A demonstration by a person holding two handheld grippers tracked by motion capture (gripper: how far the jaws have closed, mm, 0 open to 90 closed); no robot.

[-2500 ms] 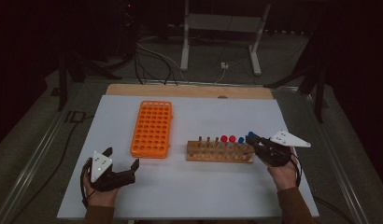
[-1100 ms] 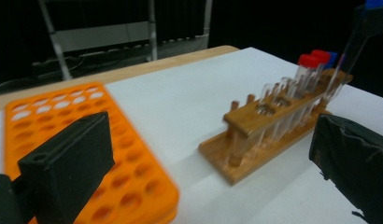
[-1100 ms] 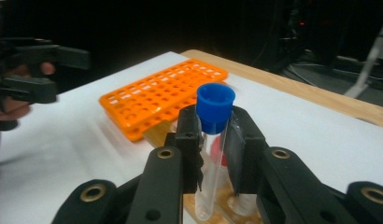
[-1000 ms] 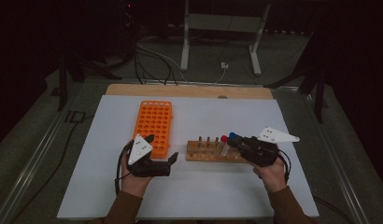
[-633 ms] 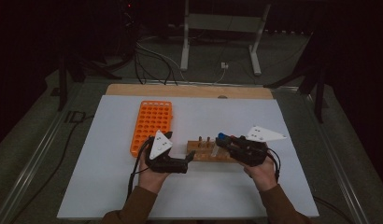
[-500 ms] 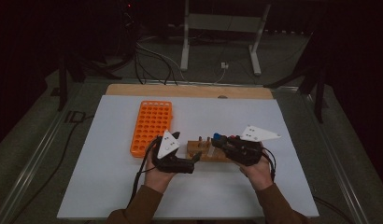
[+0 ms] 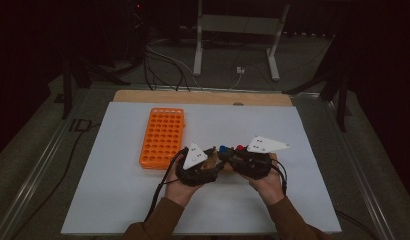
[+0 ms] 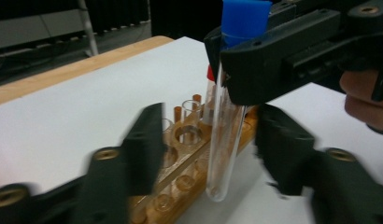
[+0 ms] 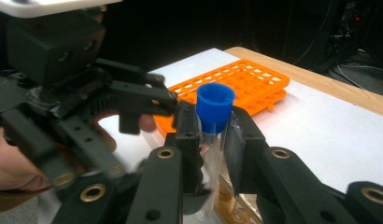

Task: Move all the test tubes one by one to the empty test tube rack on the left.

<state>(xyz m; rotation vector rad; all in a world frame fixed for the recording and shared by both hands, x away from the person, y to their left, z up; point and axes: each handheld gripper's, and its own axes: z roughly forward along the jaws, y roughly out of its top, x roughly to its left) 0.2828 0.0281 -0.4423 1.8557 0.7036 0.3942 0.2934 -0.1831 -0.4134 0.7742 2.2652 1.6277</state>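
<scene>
Handover is the risky part here, as I read it. My right gripper (image 9: 212, 154) is clamped on the blue-capped tube (image 8: 225, 140) just below its cap and holds it upright above the wooden rack (image 8: 189, 186), near the orange rack (image 7: 163, 136). My left gripper (image 8: 208, 144) has just been closing; the tube's lower part stands between its jaws, but its pads do not touch the glass yet. If I release the right before the left has a firm hold, the tube could drop onto the wooden rack or roll away. An off-centre squeeze could also tilt the tube or knock it against the red-capped tube (image 8: 209, 74) just behind.
</scene>
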